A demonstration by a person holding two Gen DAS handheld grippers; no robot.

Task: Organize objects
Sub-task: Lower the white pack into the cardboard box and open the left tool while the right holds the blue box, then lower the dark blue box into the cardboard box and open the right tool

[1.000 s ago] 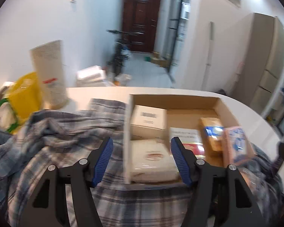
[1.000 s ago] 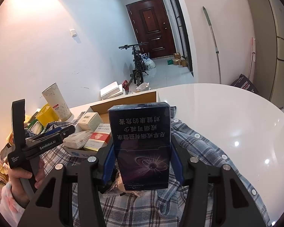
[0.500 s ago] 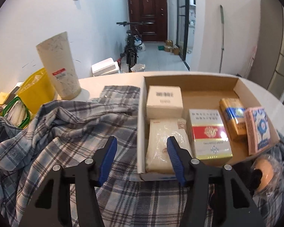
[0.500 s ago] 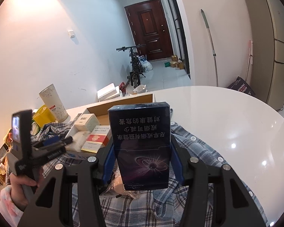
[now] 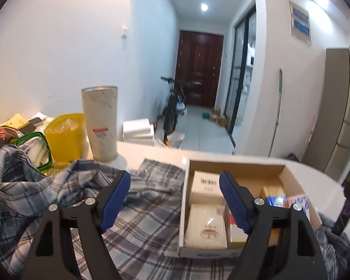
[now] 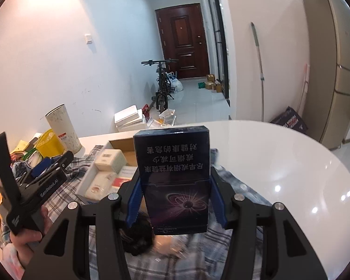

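My right gripper (image 6: 175,191) is shut on a dark blue box (image 6: 173,177) with white Chinese print, held upright above the plaid shirt (image 6: 165,256). An open cardboard box (image 5: 235,165) lies on the shirt (image 5: 140,224) and holds a white carton (image 5: 204,186), a cream packet (image 5: 206,226) and several other packs. My left gripper (image 5: 175,200) is open and empty, hovering over the box's left edge. It also shows in the right wrist view (image 6: 46,170), left of the cardboard box (image 6: 119,143).
A tall white cup (image 5: 101,123), a yellow tub (image 5: 64,135) and a green-rimmed container (image 5: 38,149) stand at the table's left. The white round table (image 6: 280,163) stretches right. A dark object and a blurred bag (image 6: 140,235) lie under my right gripper.
My left gripper has tilted up and drawn back, so the box sits lower in its view. My right gripper still holds the blue box, slightly shifted.
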